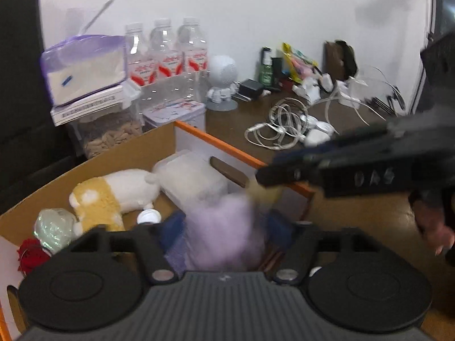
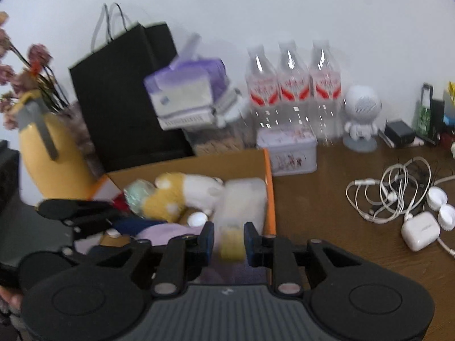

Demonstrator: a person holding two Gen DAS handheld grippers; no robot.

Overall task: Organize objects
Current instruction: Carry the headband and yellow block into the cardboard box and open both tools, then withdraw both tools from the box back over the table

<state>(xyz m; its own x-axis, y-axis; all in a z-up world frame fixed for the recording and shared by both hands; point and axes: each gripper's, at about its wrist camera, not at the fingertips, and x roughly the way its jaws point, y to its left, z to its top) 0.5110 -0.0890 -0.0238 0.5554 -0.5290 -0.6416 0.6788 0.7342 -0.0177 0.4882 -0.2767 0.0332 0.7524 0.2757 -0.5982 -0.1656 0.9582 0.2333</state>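
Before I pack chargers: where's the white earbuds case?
In the right wrist view, the white earbuds case lies on the table's right side, beside the tangled white cable.

1. The only lettering that can be made out stands on the side of the right gripper [image 1: 261, 177], seen from the left wrist camera: pale, blurred marks on the black body that look like "DAS", though the reading is uncertain.
2. The 3 water bottles [image 2: 293, 85] against the wall carry red-and-white labels; the print on them is too blurred to read.
3. The flat white box [image 1: 85, 108] under the purple pack shows a dark line of print along its edge, illegible.
4. The decorated tin [image 2: 287, 150] on the desk [image 2: 327, 213] bears pink and red markings, none readable.
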